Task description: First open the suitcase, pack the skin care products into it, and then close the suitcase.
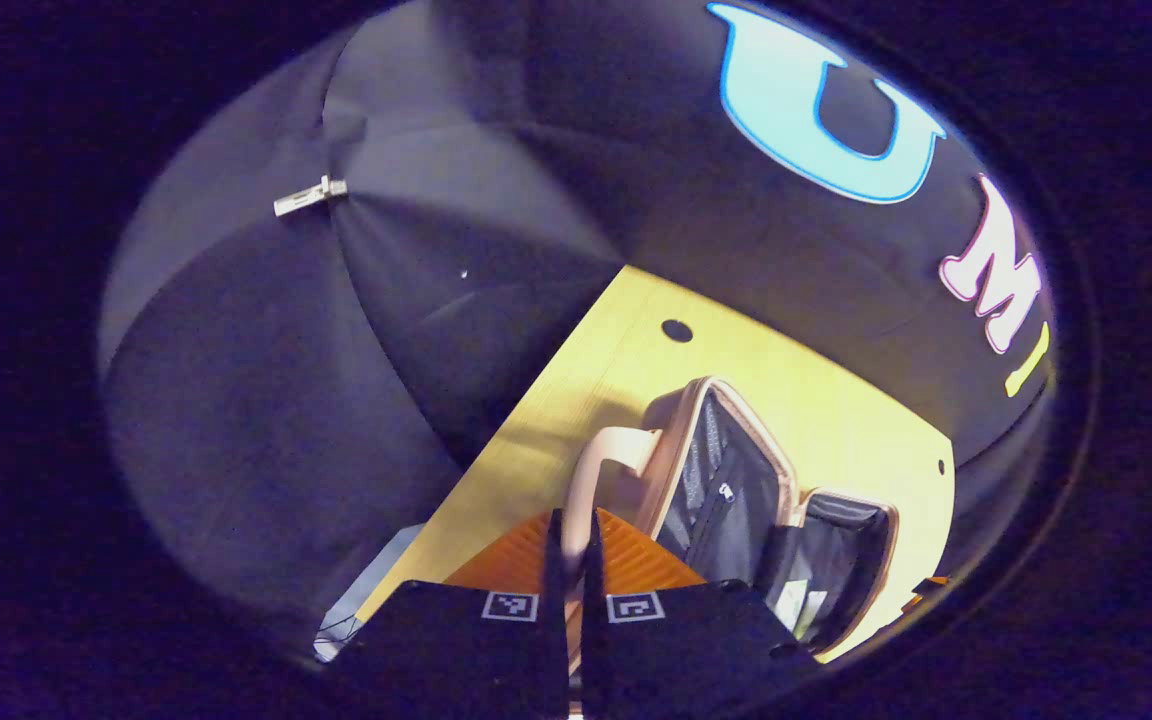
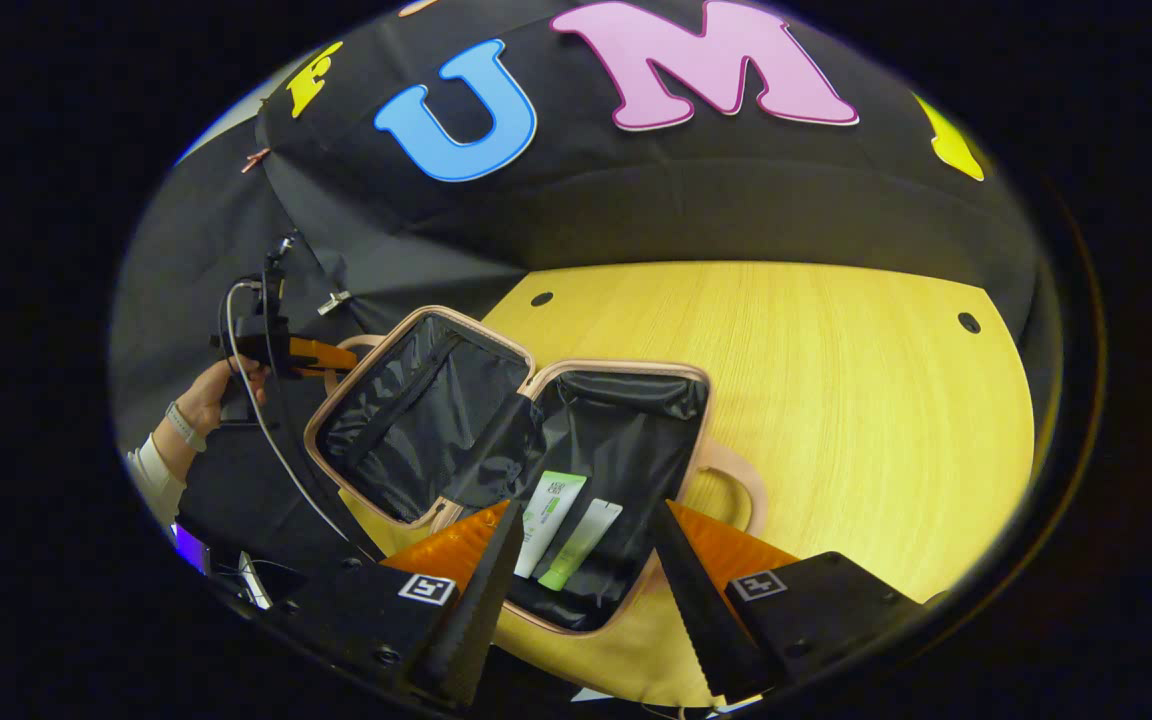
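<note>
Left hand-held gripper (image 1: 570, 560) pinches the pink hard-shell suitcase's (image 2: 506, 440) lid handle (image 1: 601, 470); right hand-held gripper (image 2: 581, 570) hangs spread.
Two skincare tubes (image 2: 566, 530) lie inside on the yellow worktop (image 2: 836, 400); a slipping pinch could drop the lid.

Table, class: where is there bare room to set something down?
The table is bare right of the open suitcase, out to the far rim. It is crowded inside the case, where two tubes lie, and at its lid, where the left gripper grips the handle.

Left tongs (image 1: 572, 560) nearly closed; right tongs (image 2: 586, 560) wide apart
</note>
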`<state>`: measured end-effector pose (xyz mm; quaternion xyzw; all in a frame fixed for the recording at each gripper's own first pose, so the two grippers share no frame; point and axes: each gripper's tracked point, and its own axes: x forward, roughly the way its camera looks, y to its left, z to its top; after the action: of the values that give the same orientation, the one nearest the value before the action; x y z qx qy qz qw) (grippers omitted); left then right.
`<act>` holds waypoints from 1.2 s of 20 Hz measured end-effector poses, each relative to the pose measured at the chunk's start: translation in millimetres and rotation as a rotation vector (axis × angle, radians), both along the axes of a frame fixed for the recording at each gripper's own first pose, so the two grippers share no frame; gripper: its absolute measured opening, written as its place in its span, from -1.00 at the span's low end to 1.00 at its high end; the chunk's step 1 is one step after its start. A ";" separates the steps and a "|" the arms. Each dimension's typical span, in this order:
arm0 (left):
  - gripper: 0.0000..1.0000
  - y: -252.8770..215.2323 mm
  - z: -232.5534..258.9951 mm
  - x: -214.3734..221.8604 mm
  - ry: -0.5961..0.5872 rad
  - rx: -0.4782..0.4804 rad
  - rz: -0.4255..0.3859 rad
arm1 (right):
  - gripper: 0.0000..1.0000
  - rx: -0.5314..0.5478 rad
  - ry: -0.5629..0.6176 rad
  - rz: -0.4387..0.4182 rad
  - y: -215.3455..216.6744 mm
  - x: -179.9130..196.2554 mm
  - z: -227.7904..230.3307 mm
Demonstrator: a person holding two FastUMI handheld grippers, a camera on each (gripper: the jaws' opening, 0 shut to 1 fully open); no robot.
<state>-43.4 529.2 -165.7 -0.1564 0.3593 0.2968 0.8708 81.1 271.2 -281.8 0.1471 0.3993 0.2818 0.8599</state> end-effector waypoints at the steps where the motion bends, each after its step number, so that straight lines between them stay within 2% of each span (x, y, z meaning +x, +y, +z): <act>1: -0.79 -18.1 18.2 4.7 -0.019 0.024 -0.028 | 0.68 0.010 -0.010 0.002 -9.4 1.0 4.9; 6: -0.80 -144.8 86.7 30.5 -0.107 0.109 -0.223 | 0.67 0.028 -0.051 0.001 -57.4 -3.6 15.6; 9: -0.75 -234.3 87.6 70.9 -0.162 0.072 -0.382 | 0.68 0.037 -0.066 0.011 -80.1 -13.9 18.3; 12: -0.80 -322.6 51.9 108.6 -0.162 0.000 -0.520 | 0.67 0.043 -0.096 0.013 -105.0 -22.4 24.4; 15: -0.79 -387.3 -4.5 125.8 -0.095 -0.122 -0.591 | 0.67 0.050 -0.116 -0.018 -132.0 -31.7 31.6; 19: -0.79 -432.6 -88.7 127.0 0.064 -0.158 -0.651 | 0.68 0.049 -0.131 -0.086 -171.6 -43.6 39.4; 22: -0.79 -439.9 -136.8 129.9 0.192 -0.129 -0.650 | 0.67 -0.028 -0.157 -0.123 -204.7 -50.6 28.2; 24: -0.77 -451.5 -163.3 128.0 0.239 -0.114 -0.661 | 0.67 -0.050 -0.161 -0.119 -209.2 -61.6 21.1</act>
<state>84.5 77.8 -328.9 -0.0440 0.5060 -0.0051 0.8614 19.5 62.0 -260.7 0.1258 0.3262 0.2313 0.9079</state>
